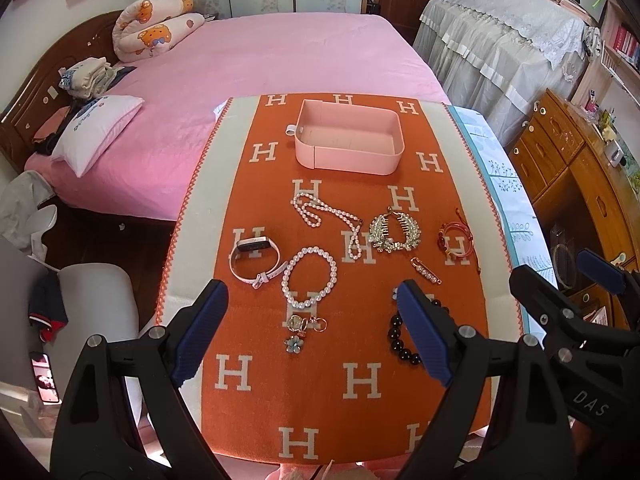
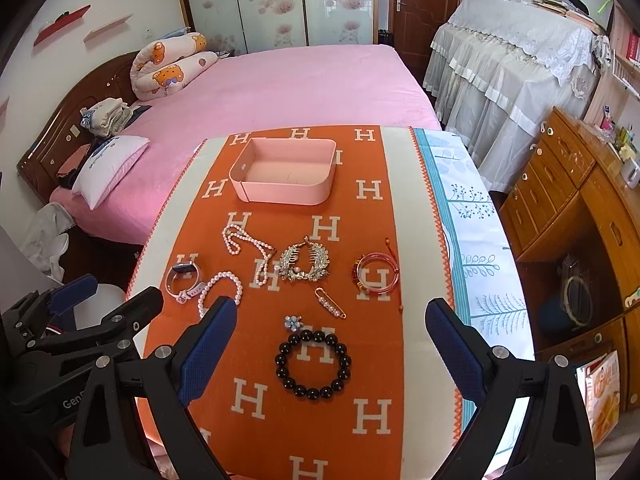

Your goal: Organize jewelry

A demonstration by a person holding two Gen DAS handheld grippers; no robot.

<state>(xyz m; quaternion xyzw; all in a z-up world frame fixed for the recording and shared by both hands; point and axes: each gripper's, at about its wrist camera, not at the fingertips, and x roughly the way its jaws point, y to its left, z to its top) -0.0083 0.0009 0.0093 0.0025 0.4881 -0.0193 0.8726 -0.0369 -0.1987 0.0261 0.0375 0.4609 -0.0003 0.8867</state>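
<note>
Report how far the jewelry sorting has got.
Nothing is sorted yet: the pink box is empty. Nothing is in hand; the left gripper and right gripper hang open. Left on the cloth: black bracelet, pearl necklace, watch and the rest.

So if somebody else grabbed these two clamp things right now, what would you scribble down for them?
Left gripper: open, holding nothing, above the near end of the orange cloth.
Right gripper: open, holding nothing, above the black bead bracelet.
Pink tray at the far end has nothing in it.
All jewelry lies loose on the cloth: pearl necklace, leaf hair comb, red bangle, watch, pearl bracelet, pearl pin, small charms.
Done: nothing yet. Left: move every piece into the tray.
</note>
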